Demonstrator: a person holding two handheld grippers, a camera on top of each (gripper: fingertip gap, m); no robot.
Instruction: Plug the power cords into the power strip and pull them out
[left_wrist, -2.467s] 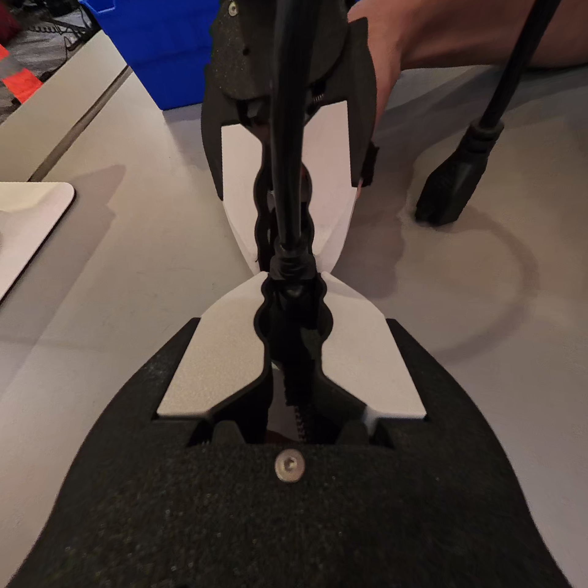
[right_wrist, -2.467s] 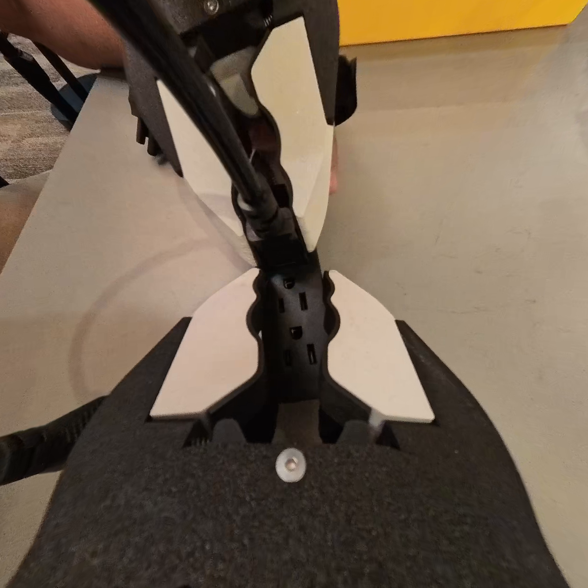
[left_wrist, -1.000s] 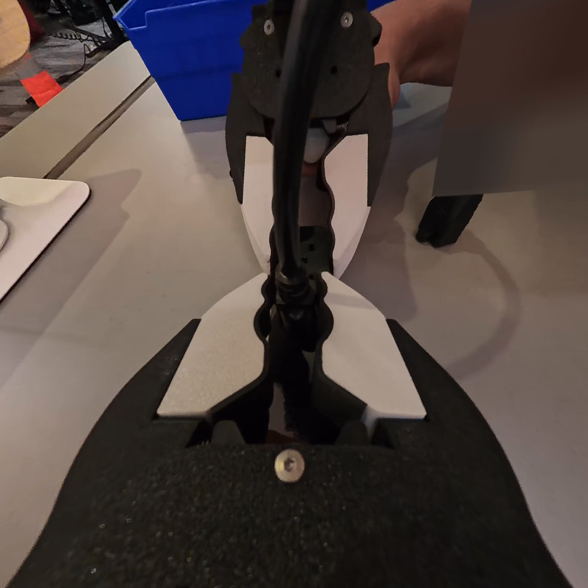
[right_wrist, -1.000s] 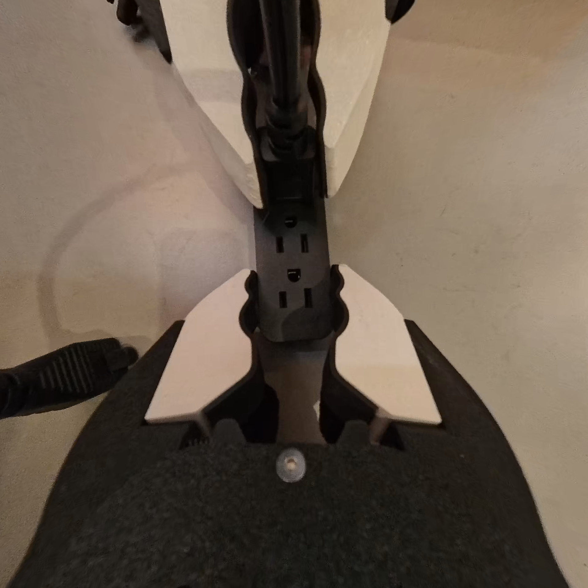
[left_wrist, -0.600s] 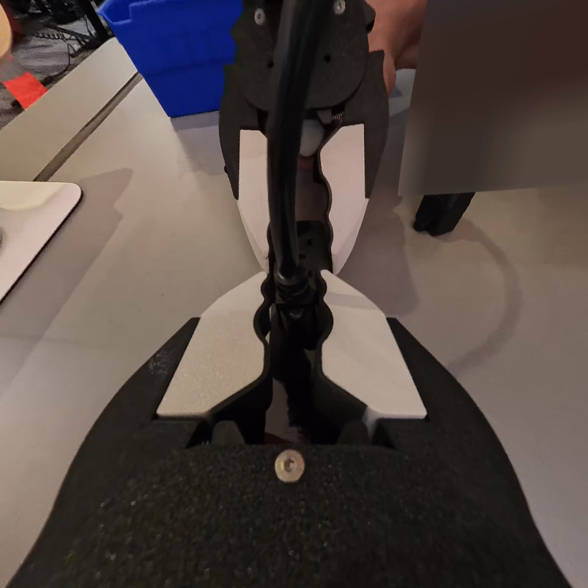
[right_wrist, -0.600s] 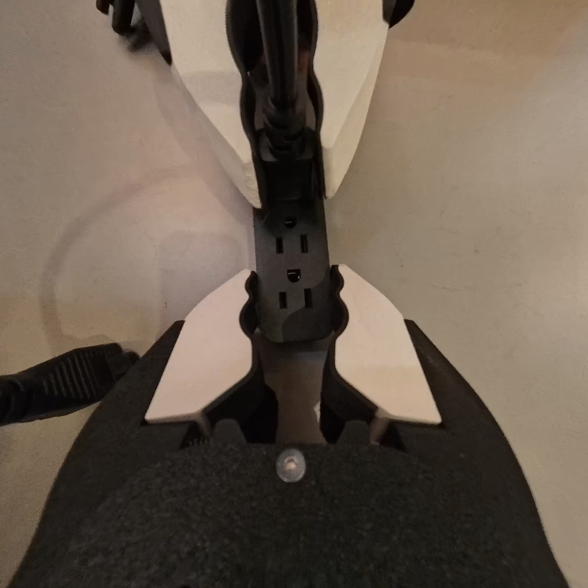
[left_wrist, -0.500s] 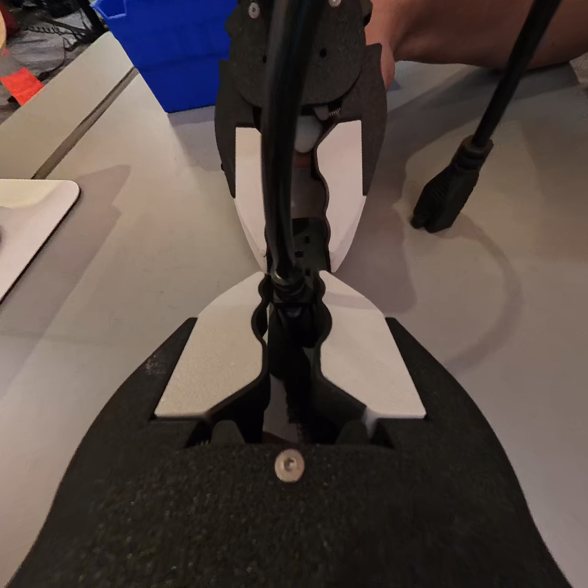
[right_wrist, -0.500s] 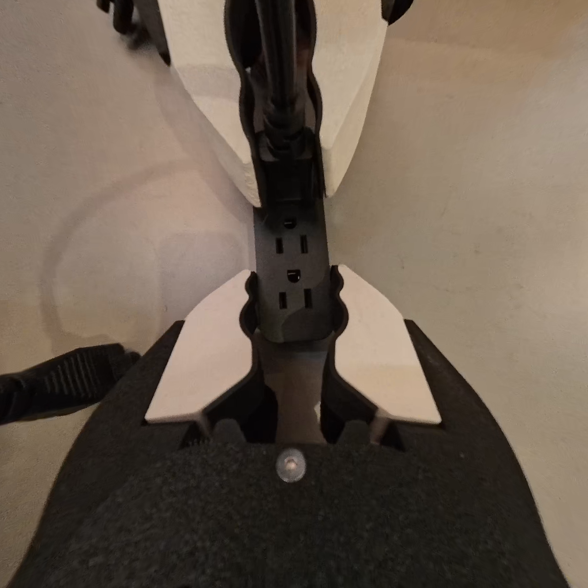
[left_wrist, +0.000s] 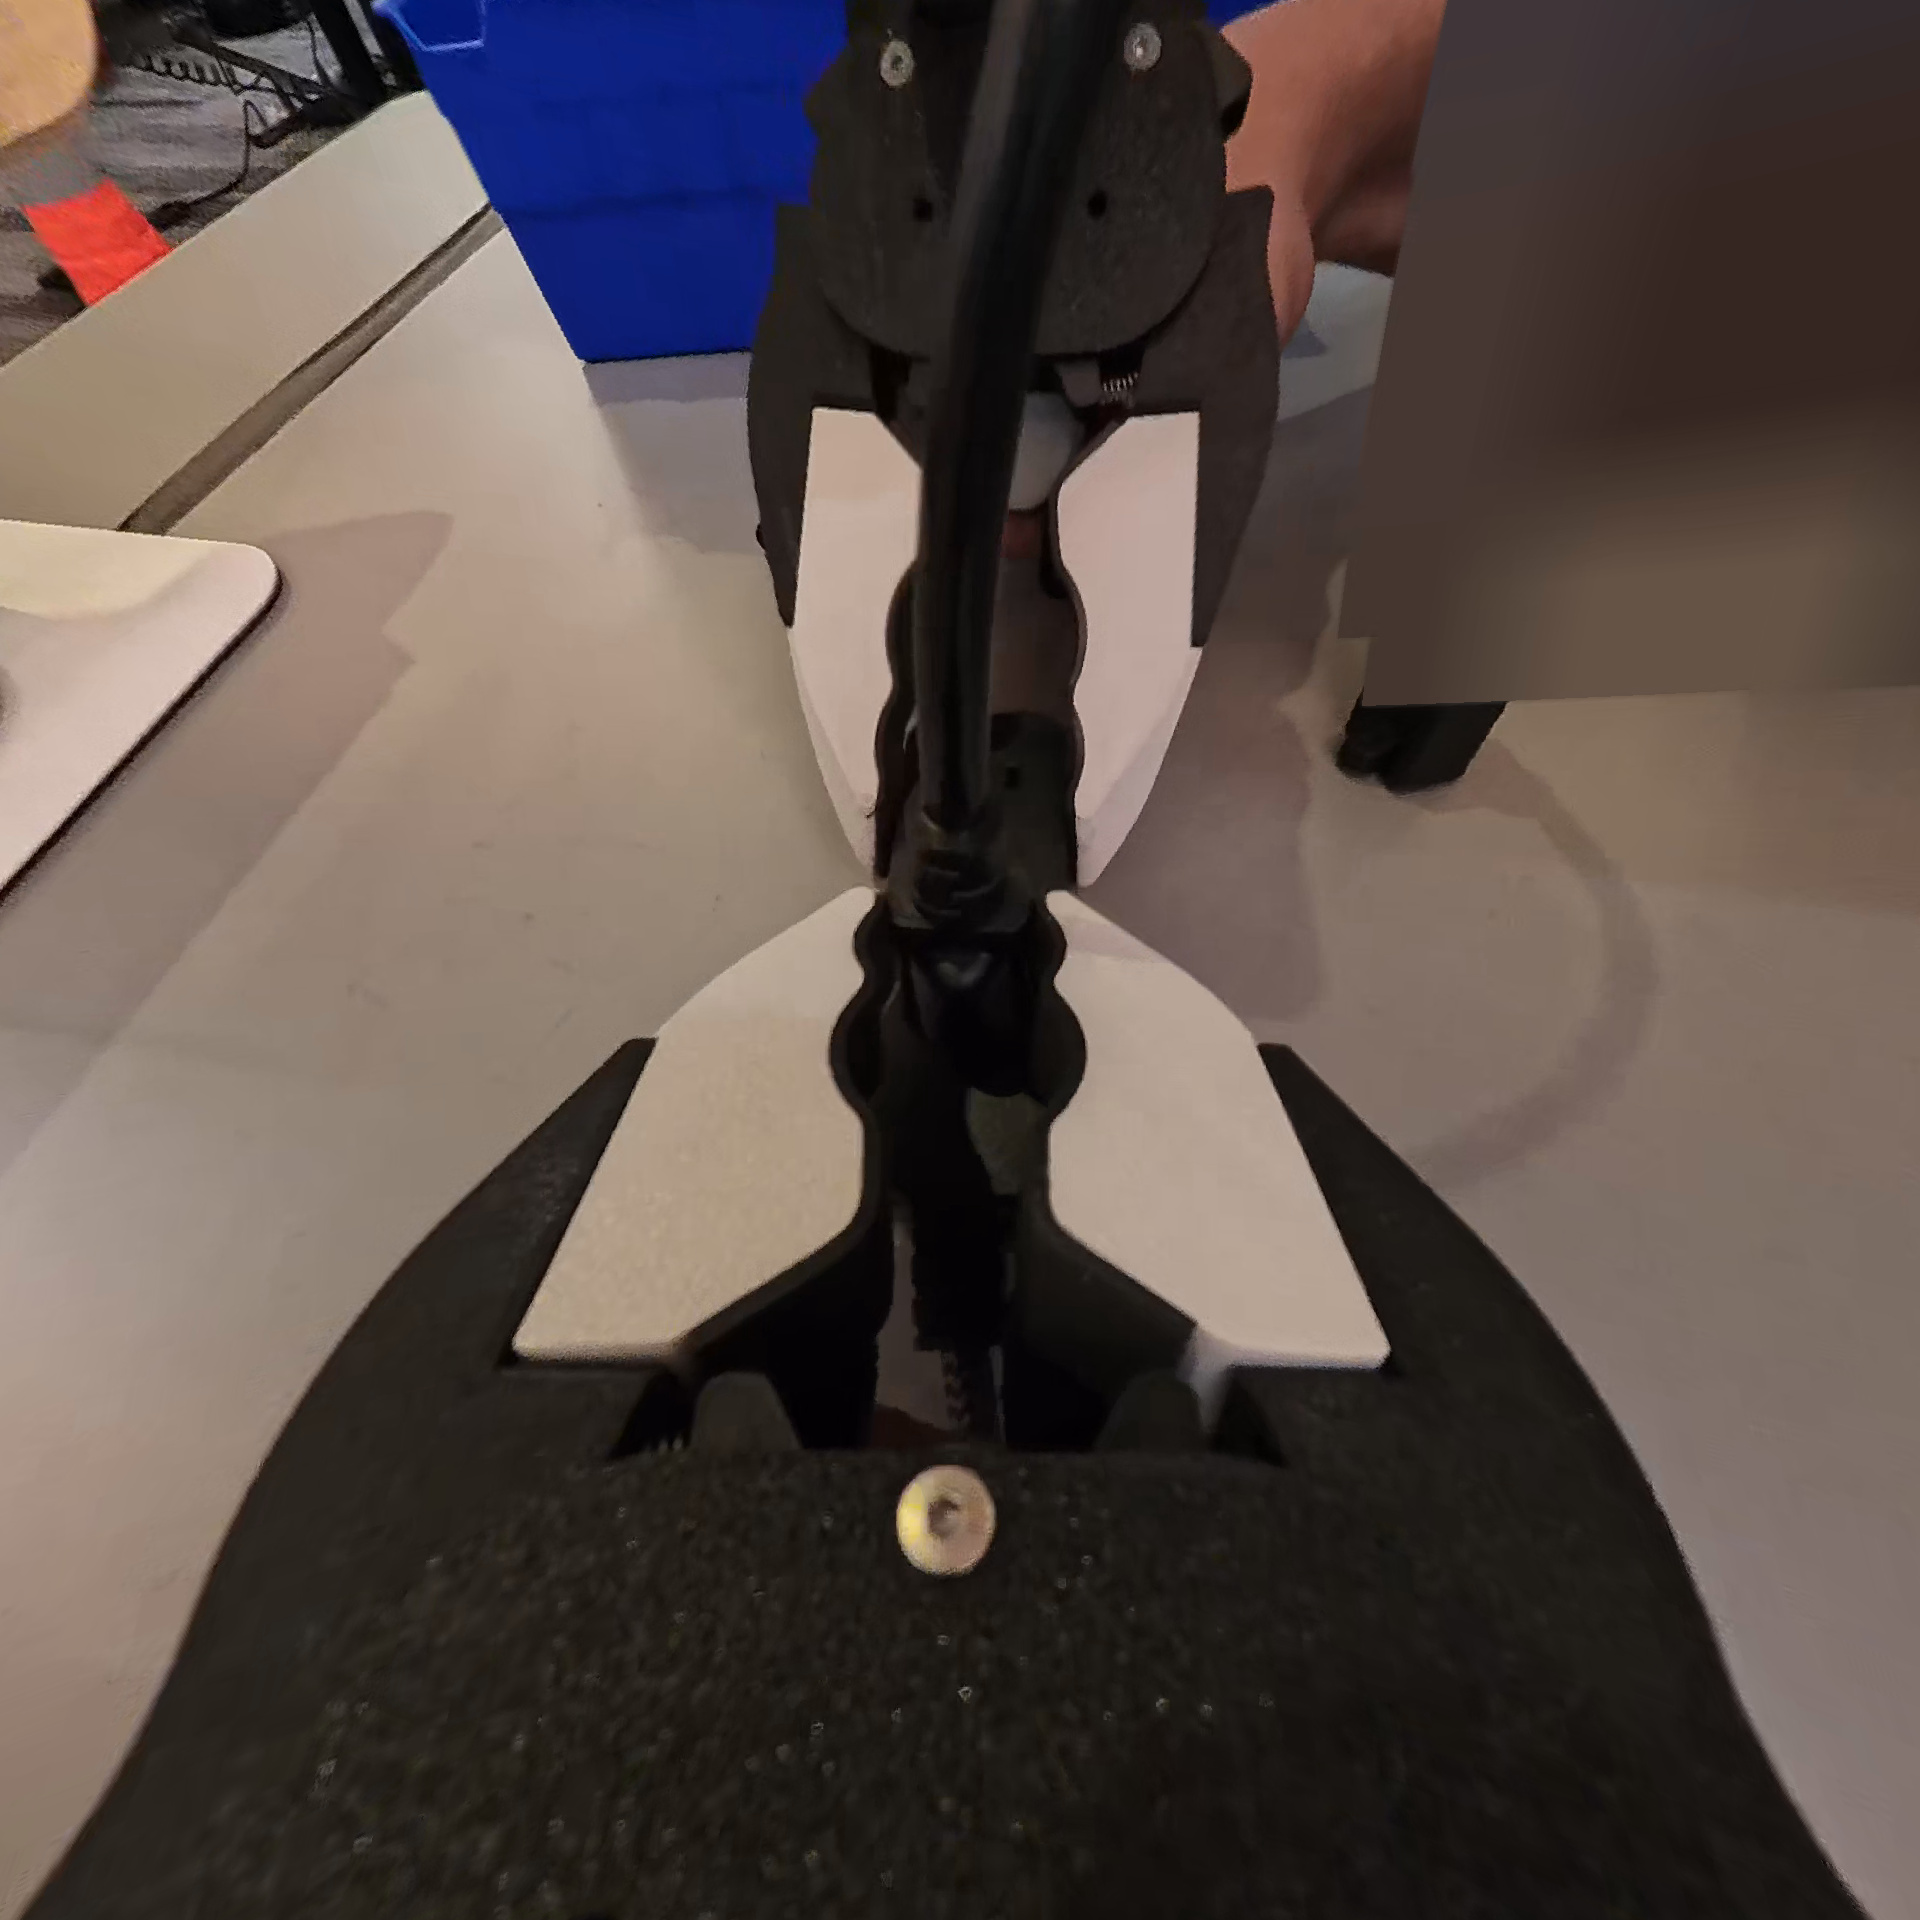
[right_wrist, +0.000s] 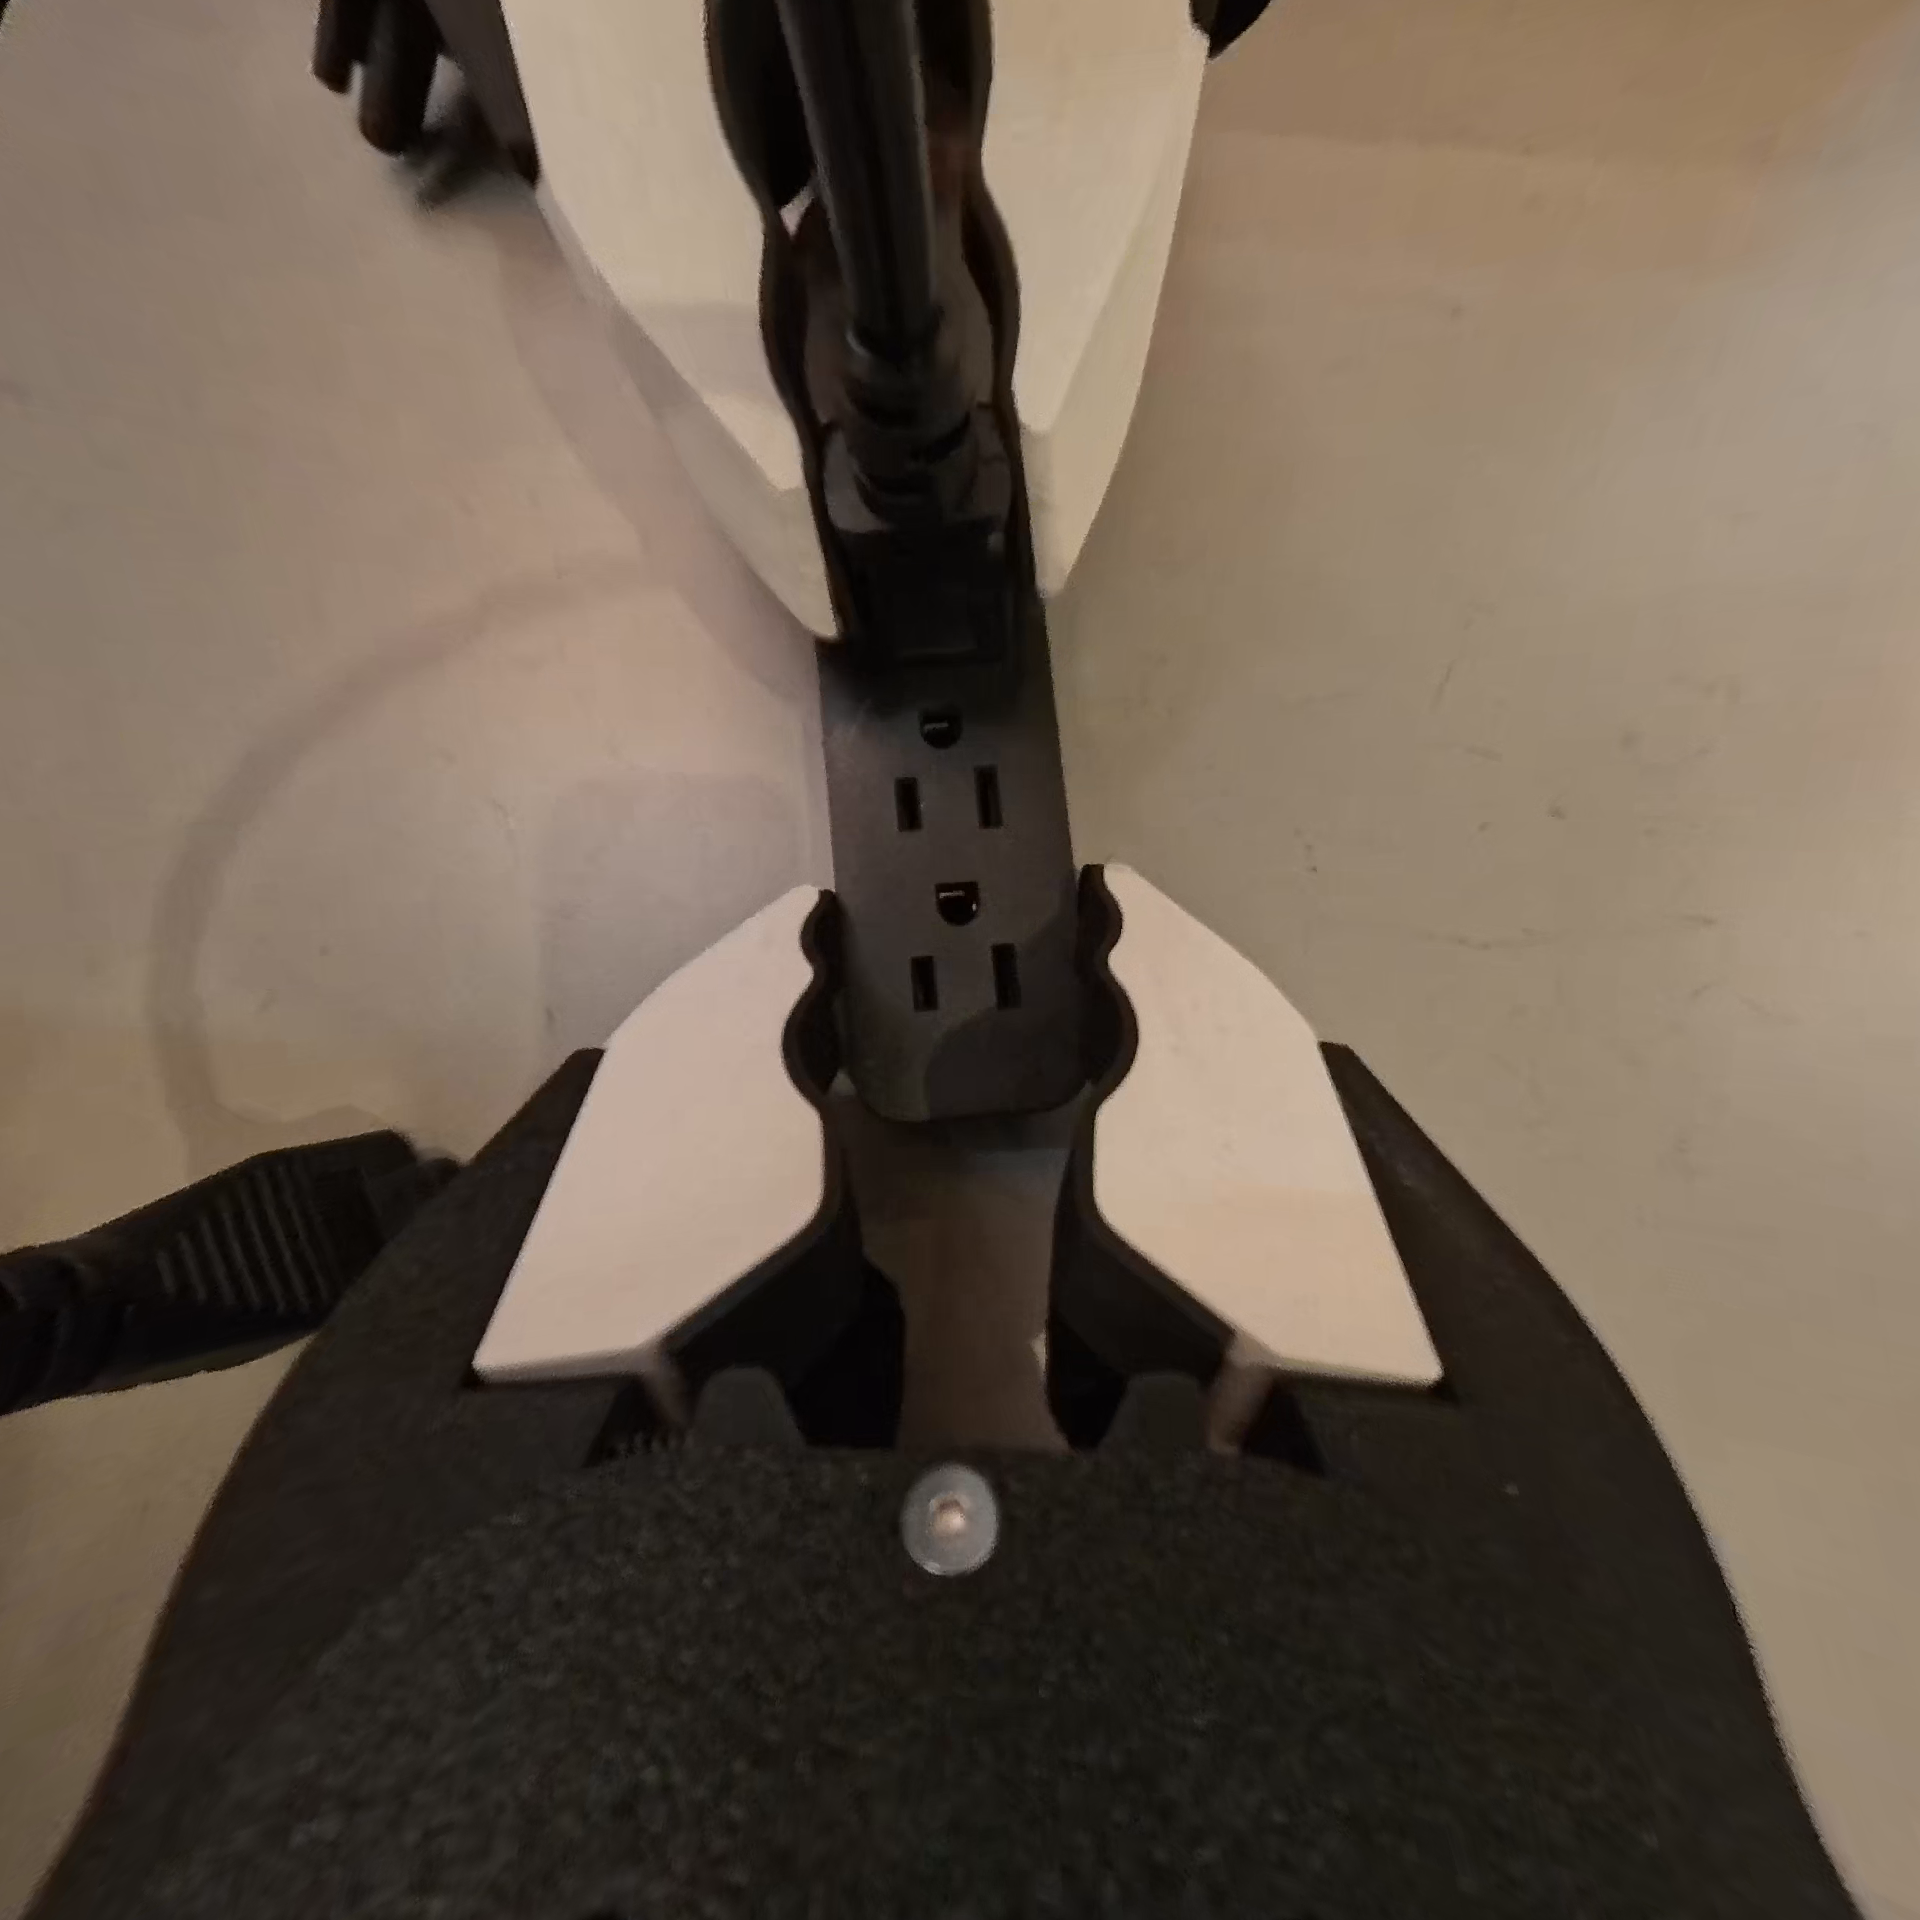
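Note:
My right gripper (right_wrist: 961, 894) is shut on the near end of a black power strip (right_wrist: 951, 831) that lies on the table, with two empty sockets showing. My left gripper (left_wrist: 961, 914) faces it and is shut on a black plug (left_wrist: 961, 987), whose cord (left_wrist: 966, 416) runs up and away. In the right wrist view the plug (right_wrist: 935, 582) sits on the strip's far socket between the left gripper's white pads (right_wrist: 665, 416). Its prongs are hidden. The right gripper (left_wrist: 977, 842) shows opposite in the left wrist view.
A second black plug (right_wrist: 208, 1268) lies loose on the table beside my right gripper; it also shows in the left wrist view (left_wrist: 1423, 743). A blue bin (left_wrist: 644, 177) stands behind. A white board (left_wrist: 104, 665) lies at the left. A hand (left_wrist: 1340, 208) holds the right gripper. There is about 5 cm between the tips of the two grippers.
Both grips are unchanged. The left wrist view wobbled slightly and came back. The plug stays at the strip's far socket.

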